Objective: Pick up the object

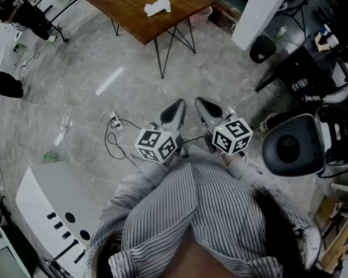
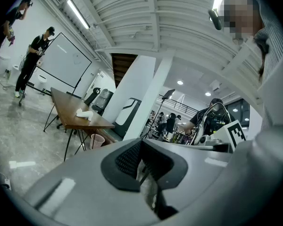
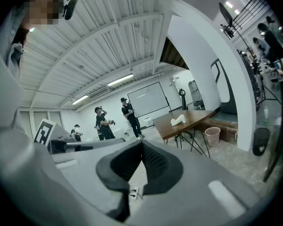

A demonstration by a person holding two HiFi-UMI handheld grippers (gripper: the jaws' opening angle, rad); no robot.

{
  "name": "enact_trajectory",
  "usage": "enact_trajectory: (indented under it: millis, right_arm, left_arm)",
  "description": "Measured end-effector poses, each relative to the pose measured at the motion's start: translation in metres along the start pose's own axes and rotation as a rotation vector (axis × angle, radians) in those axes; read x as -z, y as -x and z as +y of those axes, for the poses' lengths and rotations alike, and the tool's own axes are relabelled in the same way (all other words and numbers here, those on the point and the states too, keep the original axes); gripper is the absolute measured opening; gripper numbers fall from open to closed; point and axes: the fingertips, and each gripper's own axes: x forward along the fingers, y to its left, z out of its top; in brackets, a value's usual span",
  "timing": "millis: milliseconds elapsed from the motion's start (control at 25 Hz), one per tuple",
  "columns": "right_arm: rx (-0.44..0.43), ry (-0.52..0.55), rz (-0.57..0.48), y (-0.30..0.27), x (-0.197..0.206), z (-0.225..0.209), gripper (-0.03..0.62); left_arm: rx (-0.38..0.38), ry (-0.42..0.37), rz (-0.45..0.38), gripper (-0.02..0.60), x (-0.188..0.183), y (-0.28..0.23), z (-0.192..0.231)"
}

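Two tongs: your left gripper (image 1: 175, 112) and right gripper (image 1: 205, 107) both clenched, empty; one white object (image 1: 157, 7) on one wooden table (image 1: 127, 4); one pink bin (image 1: 201, 17) beside it.

No word, number or brand name could be read anywhere. The only printed signs were the black-and-white square markers on the cube (image 1: 158, 145) of the left gripper (image 1: 177, 106) and on the cube (image 1: 232, 135) of the right gripper (image 1: 202, 104) (coded patterns, not letters). Any writing on the whiteboard (image 3: 148, 99) at the far wall was too small to make out.
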Motion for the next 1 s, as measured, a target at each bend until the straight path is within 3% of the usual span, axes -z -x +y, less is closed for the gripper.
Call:
enact_trajectory:
  millis: [560,880,1000]
  right_arm:
    - [-0.03,0.025,0.02,0.002,0.002,0.007,0.002]
    - [-0.041,-0.047,-0.026,0.007,-0.013,-0.017,0.002]
    - [-0.051,-0.011,-0.019,0.01,-0.008,-0.019,0.002]
  left_arm:
    - [-0.044,0.004,-0.008,0.0,0.001,0.003,-0.001]
    - [-0.092,0.029,-0.014,0.0,-0.002,-0.008,0.009]
    - [-0.09,0.033,-0.006,-0.001,0.007,-0.014,0.007]
